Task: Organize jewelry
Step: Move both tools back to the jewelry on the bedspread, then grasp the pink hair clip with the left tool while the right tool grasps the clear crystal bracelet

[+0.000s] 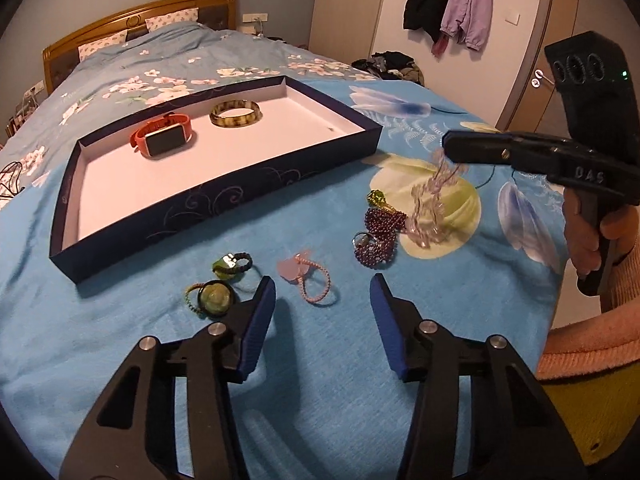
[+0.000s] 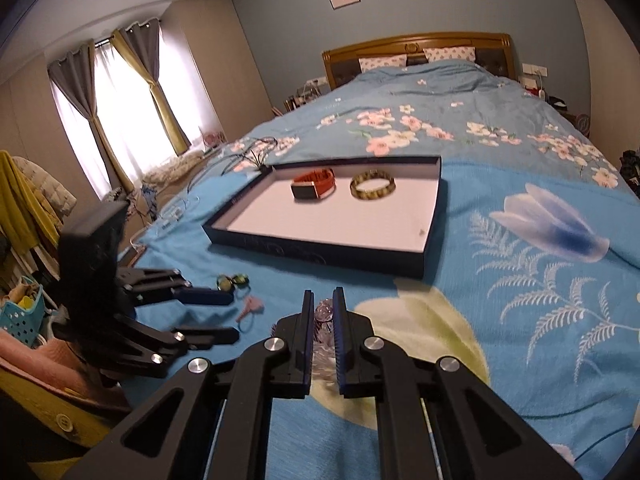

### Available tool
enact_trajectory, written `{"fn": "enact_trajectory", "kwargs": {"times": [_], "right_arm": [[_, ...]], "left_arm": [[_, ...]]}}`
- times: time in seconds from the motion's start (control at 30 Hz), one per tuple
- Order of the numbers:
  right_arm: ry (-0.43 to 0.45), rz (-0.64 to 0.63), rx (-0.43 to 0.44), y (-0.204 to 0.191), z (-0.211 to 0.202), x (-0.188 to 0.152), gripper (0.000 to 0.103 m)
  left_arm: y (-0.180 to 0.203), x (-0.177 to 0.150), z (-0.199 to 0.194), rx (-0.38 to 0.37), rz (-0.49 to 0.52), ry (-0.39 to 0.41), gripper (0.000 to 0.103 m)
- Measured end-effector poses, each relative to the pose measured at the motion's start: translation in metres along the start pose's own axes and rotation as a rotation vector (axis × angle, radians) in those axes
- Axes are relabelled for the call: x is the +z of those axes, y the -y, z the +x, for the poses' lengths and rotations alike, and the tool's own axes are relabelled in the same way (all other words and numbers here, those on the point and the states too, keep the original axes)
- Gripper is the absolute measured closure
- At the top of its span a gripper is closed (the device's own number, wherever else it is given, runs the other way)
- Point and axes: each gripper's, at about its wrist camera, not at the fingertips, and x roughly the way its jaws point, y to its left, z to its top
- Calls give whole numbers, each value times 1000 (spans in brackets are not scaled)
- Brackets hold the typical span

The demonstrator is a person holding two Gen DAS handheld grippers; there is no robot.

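From the left wrist camera, the left gripper [image 1: 323, 292] hangs with its blue-padded fingers spread wide and nothing between them, low over the blue floral bedspread [image 1: 120, 360]. Just ahead of its fingertips lie a pink cord bracelet [image 1: 307, 278], a green stone ring [image 1: 215, 298] and a dark-banded ring [image 1: 232, 264]. Farther right sit a purple bead bracelet [image 1: 378, 236] and a small yellow-green ring [image 1: 377, 198]. The right gripper [image 1: 448, 148] enters from the right, pinching a clear crystal bead bracelet [image 1: 430, 208] that dangles above the bedspread. The dark blue tray [image 1: 224, 200] lies to the left; its near wall faces the loose pieces, with a strip of bare bedspread between.

From the right wrist camera, the right gripper [image 2: 322, 300] has its fingers nearly together, clamped on the clear crystal bead bracelet [image 2: 323, 318]. Ahead, the tray's [image 2: 320, 254] white floor holds an orange smartwatch [image 2: 314, 187] and an amber bangle [image 2: 373, 185] at the far end, the near half bare.
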Motion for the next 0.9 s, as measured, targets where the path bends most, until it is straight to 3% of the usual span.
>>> {"fn": "enact_trajectory", "kwargs": {"times": [0.27,0.43,0.63,0.67,0.9], "right_arm": [[62,-12,-3,-5,-13,15,96],[67,-18,-2,-6,-11,18,96],[61,-12,8,-7,-4,18,96],[62,-11,10,-7,-4,18,96],[70,-11,17,-7,-3,21,96]], "left_arm": [[-2,7,15,1,-20,-28,66],[-9,9,18,-3,-54,-37,85],[-13,10,15,-1,-75,-24,93],[-14,10,14,-1,-77,-24,100],[-16,12,8,-23,-94,2,100]]}}
